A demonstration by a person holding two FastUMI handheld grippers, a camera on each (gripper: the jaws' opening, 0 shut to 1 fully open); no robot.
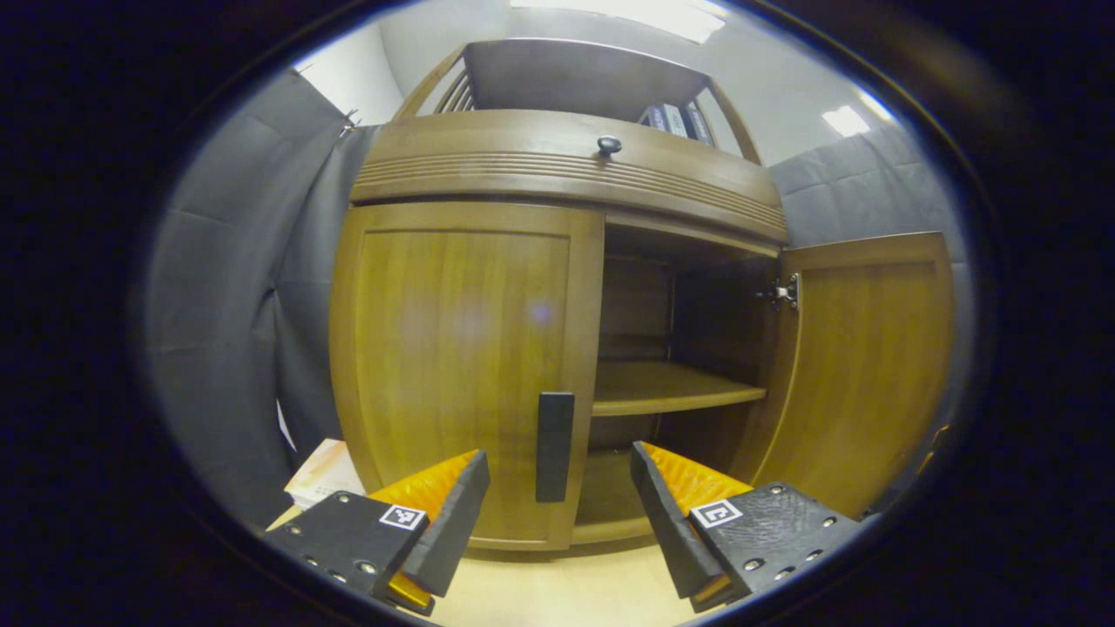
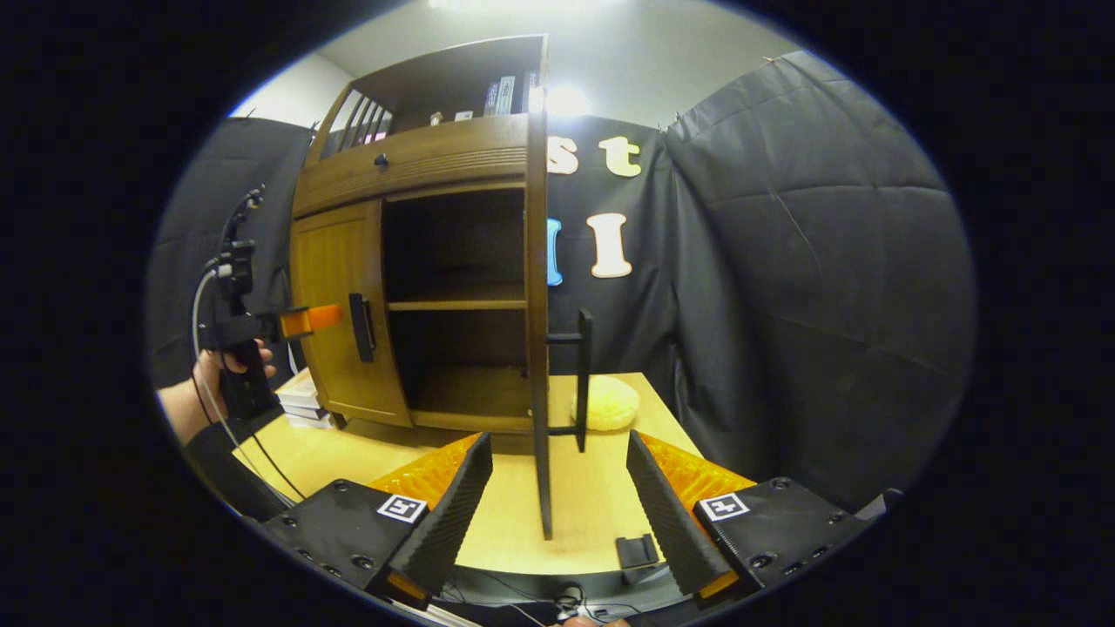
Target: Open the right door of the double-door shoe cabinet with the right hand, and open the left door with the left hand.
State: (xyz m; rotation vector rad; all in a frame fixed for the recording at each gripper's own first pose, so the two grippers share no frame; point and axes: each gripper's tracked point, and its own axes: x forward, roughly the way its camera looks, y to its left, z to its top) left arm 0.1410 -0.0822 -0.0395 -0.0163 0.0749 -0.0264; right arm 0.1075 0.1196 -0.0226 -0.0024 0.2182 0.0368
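Right brown wooden door (image 1: 871,366) already swung wide. Left tool (image 1: 557,501) spread open, lined up on closed left door's black bar handle (image 1: 555,446), frame centre, ready to grab. Right tool (image 2: 557,505) released too.

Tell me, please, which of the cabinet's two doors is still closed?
The left door, with the left gripper open before its handle, sits flush; the right door stands swung wide beside the bare shelf.
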